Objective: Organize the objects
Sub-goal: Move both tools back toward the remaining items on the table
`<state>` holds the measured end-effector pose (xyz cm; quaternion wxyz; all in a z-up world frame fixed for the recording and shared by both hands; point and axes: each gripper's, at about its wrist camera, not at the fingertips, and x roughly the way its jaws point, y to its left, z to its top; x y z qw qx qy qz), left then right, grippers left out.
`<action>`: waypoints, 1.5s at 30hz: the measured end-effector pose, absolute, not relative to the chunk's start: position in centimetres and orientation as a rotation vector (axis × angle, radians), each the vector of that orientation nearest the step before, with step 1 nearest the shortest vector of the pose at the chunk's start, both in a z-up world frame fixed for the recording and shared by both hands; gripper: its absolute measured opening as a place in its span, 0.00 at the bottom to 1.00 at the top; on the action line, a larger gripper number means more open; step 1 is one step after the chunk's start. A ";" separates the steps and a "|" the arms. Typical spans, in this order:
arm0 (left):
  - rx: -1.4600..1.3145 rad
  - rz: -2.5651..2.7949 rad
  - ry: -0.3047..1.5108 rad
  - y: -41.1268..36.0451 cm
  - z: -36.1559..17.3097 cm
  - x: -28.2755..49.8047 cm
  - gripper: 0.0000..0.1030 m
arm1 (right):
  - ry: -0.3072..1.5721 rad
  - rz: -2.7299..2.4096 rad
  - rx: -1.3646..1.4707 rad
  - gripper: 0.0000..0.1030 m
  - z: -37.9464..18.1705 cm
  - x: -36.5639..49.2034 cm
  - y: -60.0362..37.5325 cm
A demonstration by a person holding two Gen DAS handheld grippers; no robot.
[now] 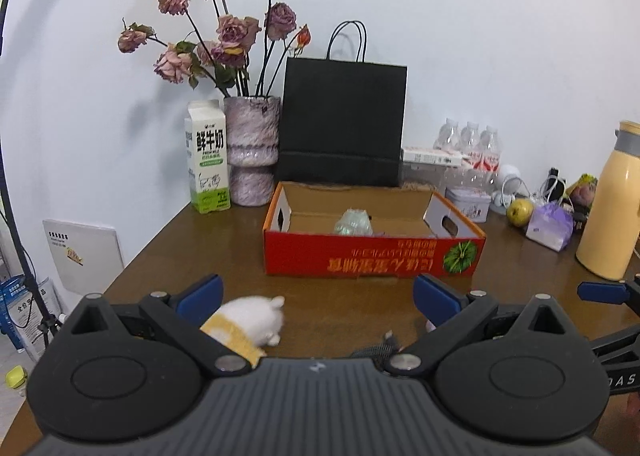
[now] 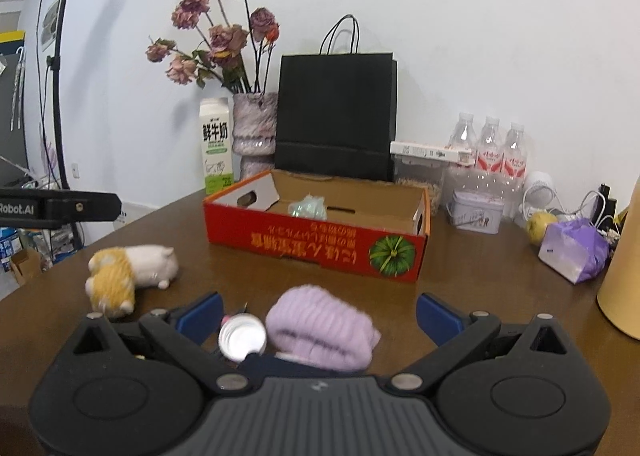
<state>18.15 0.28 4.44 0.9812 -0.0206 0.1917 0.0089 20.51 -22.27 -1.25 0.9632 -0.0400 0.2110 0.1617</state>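
An open red cardboard box (image 1: 372, 256) stands mid-table with a crumpled clear green wrapper (image 1: 353, 223) inside; the box (image 2: 316, 246) and wrapper (image 2: 308, 207) also show in the right wrist view. My left gripper (image 1: 318, 298) is open just above a white-and-yellow plush toy (image 1: 250, 322) lying between its fingers, nearer the left one. My right gripper (image 2: 318, 312) is open over a lilac knitted hat (image 2: 322, 326) and a small silver-topped bottle (image 2: 242, 338). The plush (image 2: 128, 270) lies to its left.
Along the wall stand a milk carton (image 1: 207, 160), a vase of dried roses (image 1: 252, 148), a black paper bag (image 1: 342, 124) and water bottles (image 1: 472, 148). At right are a tin (image 1: 468, 203), an apple (image 1: 519, 212), a purple pouch (image 1: 550, 226) and a yellow flask (image 1: 612, 204).
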 end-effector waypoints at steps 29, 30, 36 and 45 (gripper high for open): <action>-0.069 0.087 0.457 6.1 0.7 13.8 1.00 | 0.675 0.344 0.056 0.35 -7.3 27.5 -27.2; -0.070 0.091 0.461 6.2 0.6 13.9 1.00 | 0.681 0.343 0.051 0.31 -7.4 27.3 -27.3; -0.079 0.089 0.479 6.4 0.0 14.3 1.00 | 0.690 0.245 0.005 0.27 -8.0 23.1 -27.7; -0.084 0.068 0.491 6.0 -0.6 13.6 1.00 | 0.692 0.270 0.002 0.27 -7.7 16.7 -27.6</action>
